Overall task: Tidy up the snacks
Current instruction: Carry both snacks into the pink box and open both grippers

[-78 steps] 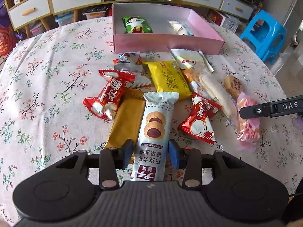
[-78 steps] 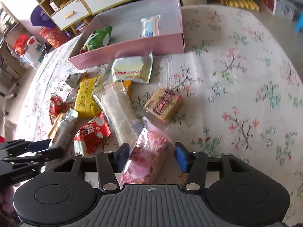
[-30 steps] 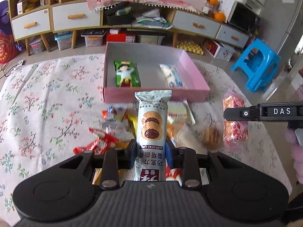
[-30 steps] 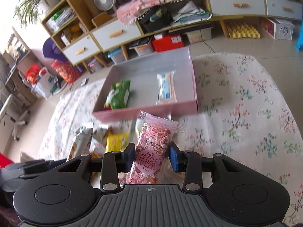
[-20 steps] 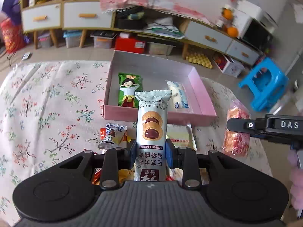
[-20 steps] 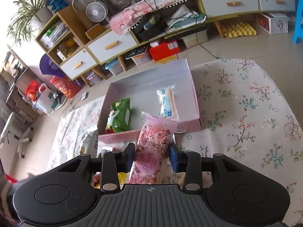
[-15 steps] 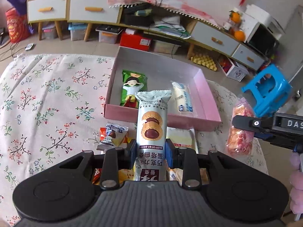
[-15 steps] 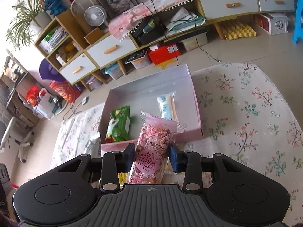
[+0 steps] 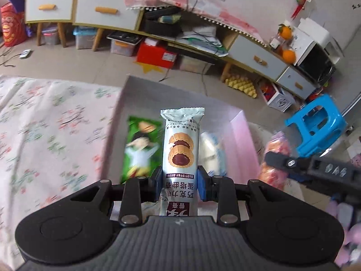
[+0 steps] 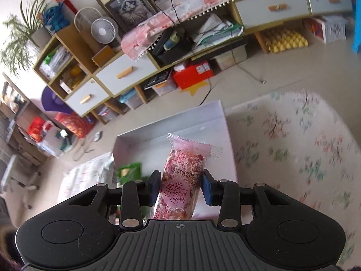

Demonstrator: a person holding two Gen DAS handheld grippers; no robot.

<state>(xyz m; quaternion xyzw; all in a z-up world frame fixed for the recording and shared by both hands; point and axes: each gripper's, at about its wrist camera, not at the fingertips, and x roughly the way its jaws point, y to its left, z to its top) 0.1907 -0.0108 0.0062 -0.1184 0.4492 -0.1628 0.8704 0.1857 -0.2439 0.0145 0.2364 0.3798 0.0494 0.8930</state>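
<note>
1. Above the pink box [image 9: 242,149], the left gripper [image 9: 179,186] is clamped on a silver cookie packet [image 9: 180,158]; both blue pads press its sides, and the packet stands upright out of the jaws, its crimped top end away from the camera.
2. Inside the box, seen from the left wrist: a green snack packet [image 9: 140,149] lies to the left of the held packet, a white packet [image 9: 212,153] to its right. Both blurred; print unreadable.
3. Right gripper [image 10: 181,186] is clamped on a pink speckled bar [image 10: 182,180] in clear wrap, tilted slightly right, twisted end up. It hangs over the box's [image 10: 176,122] near right part; the box floor behind it is bare white.
4. From the right wrist, the green packet's [image 10: 128,170] corner shows left of the jaws, on the box floor.
5. From the left wrist, the right gripper's [image 9: 274,159] black finger enters from the right edge, the pink bar [image 9: 273,158] beside the box's right wall. Whether over the box or outside it cannot be told from this view.
6. Floral tablecloth [image 9: 45,135] lies under the box, blurred in both views.
7. Background: low cabinet with white drawers [image 9: 106,18], blue stool [image 9: 315,122] on the floor at right.
</note>
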